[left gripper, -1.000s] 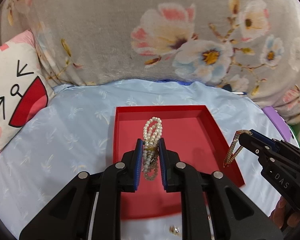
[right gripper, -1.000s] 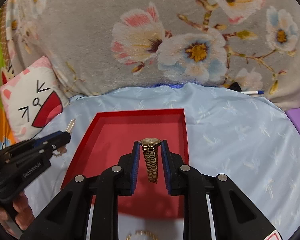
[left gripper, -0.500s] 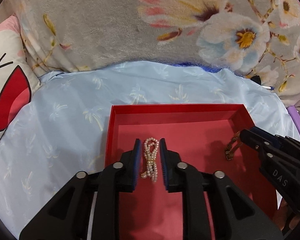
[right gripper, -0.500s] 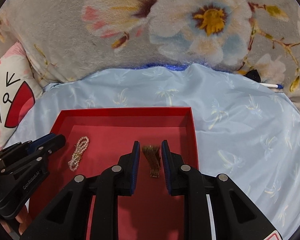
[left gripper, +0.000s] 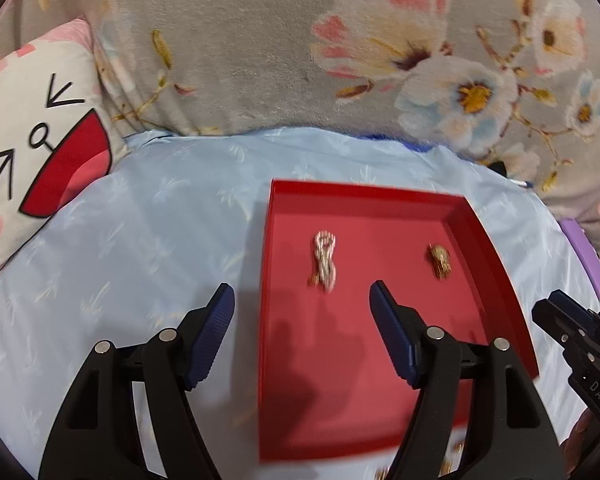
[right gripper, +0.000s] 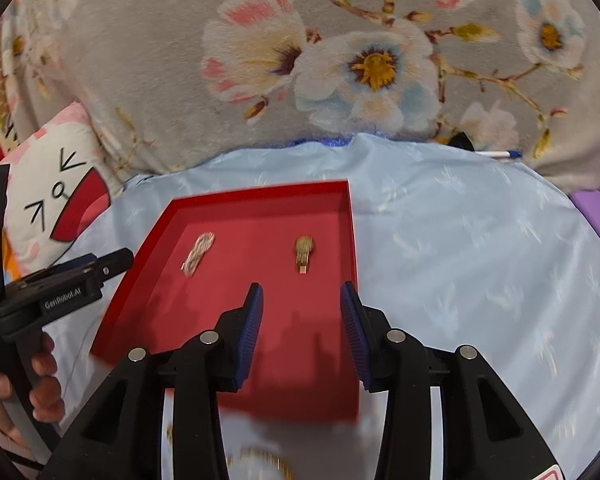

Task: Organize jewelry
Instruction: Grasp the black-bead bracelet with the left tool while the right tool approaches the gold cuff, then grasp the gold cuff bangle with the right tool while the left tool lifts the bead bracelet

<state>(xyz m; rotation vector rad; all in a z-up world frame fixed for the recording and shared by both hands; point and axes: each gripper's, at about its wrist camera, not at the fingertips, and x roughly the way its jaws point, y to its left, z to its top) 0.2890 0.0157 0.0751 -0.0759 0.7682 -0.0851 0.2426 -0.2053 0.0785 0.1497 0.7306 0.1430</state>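
Note:
A red tray [left gripper: 496,264] lies on the light blue cloth; it also shows in the right wrist view [right gripper: 352,240]. A pearl necklace [left gripper: 324,261] lies bunched in the tray's left half and shows in the right wrist view [right gripper: 198,254]. A gold watch [left gripper: 439,261] lies in the right half, also in the right wrist view [right gripper: 303,253]. My left gripper [left gripper: 302,330] is open and empty, pulled back over the tray's left edge. My right gripper [right gripper: 302,328] is open and empty over the tray's near right part. Each gripper shows in the other's view [left gripper: 572,332] [right gripper: 72,280].
A floral grey blanket [left gripper: 300,48] rises behind the cloth. A cat-face cushion [left gripper: 32,128] sits at the left. A purple object [right gripper: 598,216] lies at the right edge and a pen [right gripper: 498,154] at the back right. Blurred gold pieces [right gripper: 260,460] lie near the tray's front.
Both grippers opened and let go: the necklace and the watch now lie in the tray. Both grippers pulled back and up from the tray.

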